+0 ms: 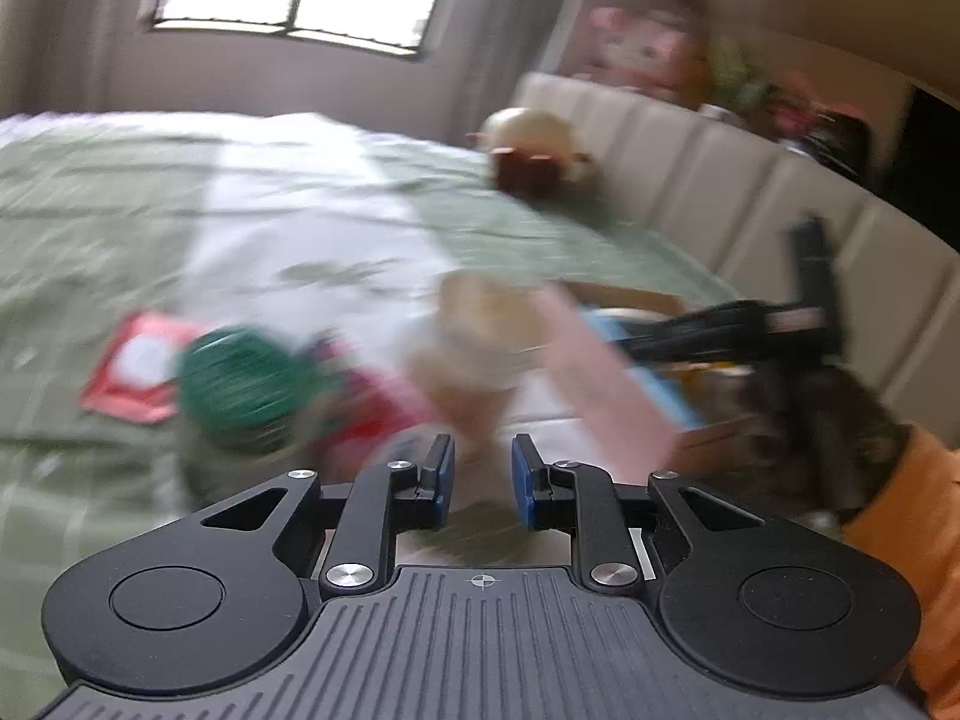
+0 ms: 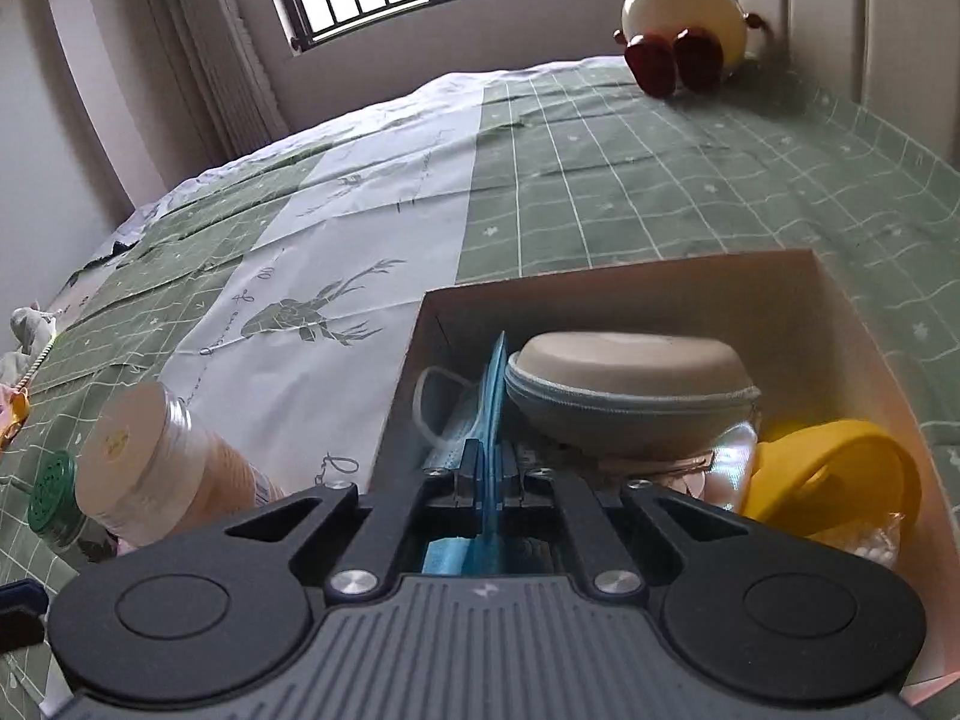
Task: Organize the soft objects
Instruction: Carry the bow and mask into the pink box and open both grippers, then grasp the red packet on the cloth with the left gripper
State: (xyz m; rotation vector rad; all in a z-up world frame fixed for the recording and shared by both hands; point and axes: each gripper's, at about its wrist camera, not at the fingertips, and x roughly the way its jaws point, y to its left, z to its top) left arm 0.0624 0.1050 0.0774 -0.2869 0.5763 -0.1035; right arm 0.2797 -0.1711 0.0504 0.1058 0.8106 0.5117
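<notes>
My right gripper (image 2: 491, 468) is shut on a blue face mask (image 2: 489, 396) and holds it upright inside the left part of a cardboard box (image 2: 630, 285) on the bed. The box also holds a grey zip case (image 2: 627, 390) and a yellow ring-shaped object (image 2: 840, 474). My left gripper (image 1: 483, 474) is open and empty above the bed; its view is blurred. Ahead of it lie a green-capped jar (image 1: 246, 384), a pale bottle (image 1: 480, 324) and a red packet (image 1: 141, 366). The right gripper (image 1: 750, 330) shows at that view's right.
A cream and red plush toy (image 2: 684, 30) sits at the far end of the bed by the padded headboard (image 1: 690, 180). A pale-lidded bottle (image 2: 150, 456) and a green cap (image 2: 51, 498) lie left of the box. Shelves with toys (image 1: 660, 54) stand behind the headboard.
</notes>
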